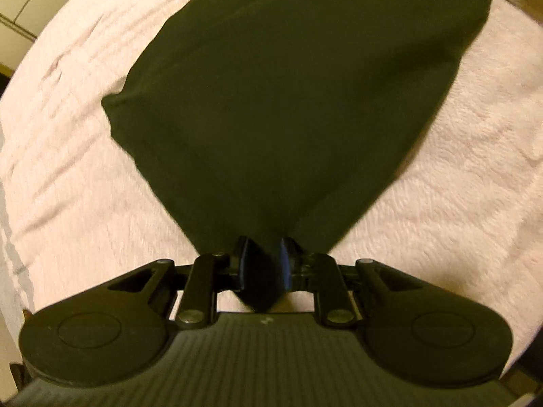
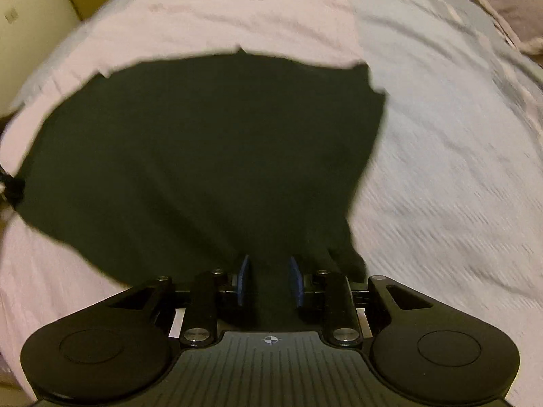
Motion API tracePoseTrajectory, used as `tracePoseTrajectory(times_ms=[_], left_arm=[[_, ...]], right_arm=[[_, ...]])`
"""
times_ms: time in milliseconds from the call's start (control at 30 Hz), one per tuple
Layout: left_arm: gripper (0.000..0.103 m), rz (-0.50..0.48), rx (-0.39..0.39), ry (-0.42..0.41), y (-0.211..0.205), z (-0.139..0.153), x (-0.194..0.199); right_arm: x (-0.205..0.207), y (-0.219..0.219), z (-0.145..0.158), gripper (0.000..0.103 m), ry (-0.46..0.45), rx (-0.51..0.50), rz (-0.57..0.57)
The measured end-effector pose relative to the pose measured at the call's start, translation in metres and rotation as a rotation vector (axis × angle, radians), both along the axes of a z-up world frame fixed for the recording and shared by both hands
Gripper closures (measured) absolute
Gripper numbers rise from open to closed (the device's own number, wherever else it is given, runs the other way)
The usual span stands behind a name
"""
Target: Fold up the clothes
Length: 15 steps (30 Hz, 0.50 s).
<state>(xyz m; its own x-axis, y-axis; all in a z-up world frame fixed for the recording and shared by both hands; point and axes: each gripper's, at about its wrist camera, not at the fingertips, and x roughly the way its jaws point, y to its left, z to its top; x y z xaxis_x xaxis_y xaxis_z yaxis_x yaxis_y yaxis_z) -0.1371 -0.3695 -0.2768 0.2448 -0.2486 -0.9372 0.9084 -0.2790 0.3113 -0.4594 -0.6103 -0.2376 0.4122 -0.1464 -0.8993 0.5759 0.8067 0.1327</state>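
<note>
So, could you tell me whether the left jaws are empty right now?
No, the left gripper is shut on a bunched corner of the dark garment.

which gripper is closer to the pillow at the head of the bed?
Right, probably. Pillow shows only ahead of the right gripper. Left gripper faces away; both clamp the dark green garment.

My left wrist camera looks forward and down along its fingers, close over the dark garment (image 1: 288, 101). My right does likewise; both share that cloth and the pink bedding (image 2: 441, 169).
</note>
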Motion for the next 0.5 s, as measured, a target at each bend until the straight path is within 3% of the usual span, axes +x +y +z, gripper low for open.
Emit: tracePoseTrajectory(times_ms=[167, 233, 267, 367, 500], left_arm=[[0.085, 0.049, 0.008, 0.012, 0.015, 0.024, 0.01], [0.085, 0.024, -0.015, -0.001, 0.021, 0.035, 0.014], [0.082, 0.002, -0.026, -0.009, 0.024, 0.04, 0.017], [0.07, -0.062, -0.06, -0.034, 0.032, 0.056, 0.024], [0.068, -0.203, -0.087, -0.07, 0.035, 0.065, 0.04]], right_arm=[[-0.017, 0.015, 0.03, 0.074, 0.071, -0.043, -0.01], [-0.018, 0.028, 0.049, 0.049, 0.052, -0.071, -0.009], [-0.017, 0.036, 0.058, 0.044, 0.035, -0.082, -0.002], [-0.003, 0.063, 0.075, 0.041, 0.001, -0.099, 0.02], [0.034, 0.11, 0.076, 0.041, 0.021, -0.125, -0.007]])
